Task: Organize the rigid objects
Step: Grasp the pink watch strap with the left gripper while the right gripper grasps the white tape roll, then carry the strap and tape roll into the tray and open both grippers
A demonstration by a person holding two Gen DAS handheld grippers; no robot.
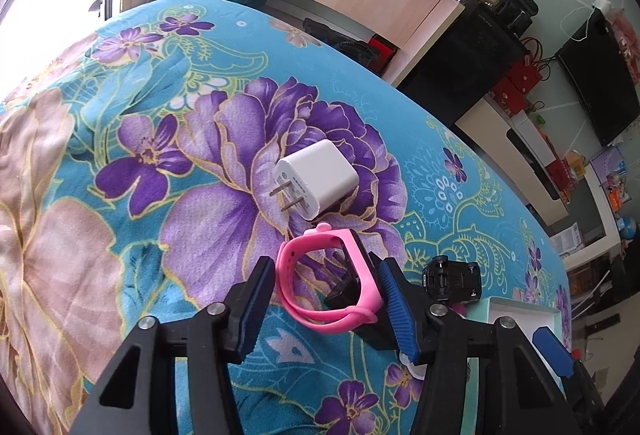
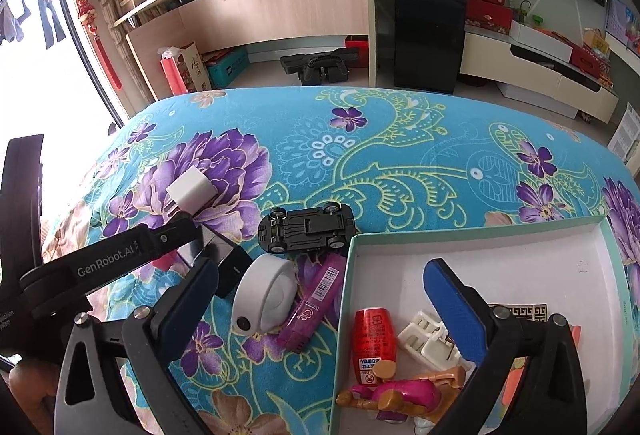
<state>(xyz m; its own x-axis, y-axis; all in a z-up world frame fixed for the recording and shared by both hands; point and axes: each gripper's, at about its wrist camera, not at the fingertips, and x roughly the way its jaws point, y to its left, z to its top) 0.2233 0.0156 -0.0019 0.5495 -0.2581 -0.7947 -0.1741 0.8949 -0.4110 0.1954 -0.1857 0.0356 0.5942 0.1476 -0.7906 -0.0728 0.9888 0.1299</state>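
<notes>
My left gripper (image 1: 326,309) is open around a pink smartwatch (image 1: 326,285) that lies on the floral cloth, with a black plug adapter (image 1: 344,289) inside its band loop. A white charger (image 1: 316,181) lies beyond it, also in the right wrist view (image 2: 192,191). A black toy car (image 2: 306,229) lies upside down near the white box (image 2: 472,235). My right gripper (image 2: 326,309) is open and empty over the box's left edge. Beside the box lie a white round device (image 2: 264,295) and a purple tube (image 2: 314,309). In the box are a red bottle (image 2: 372,339), a white clip (image 2: 424,339) and a toy figure (image 2: 400,395).
The left gripper's black arm (image 2: 112,259) reaches in from the left in the right wrist view. Beyond the table's far edge are a wooden shelf unit (image 2: 280,7), a black appliance (image 2: 428,19) and a low cabinet (image 2: 540,75).
</notes>
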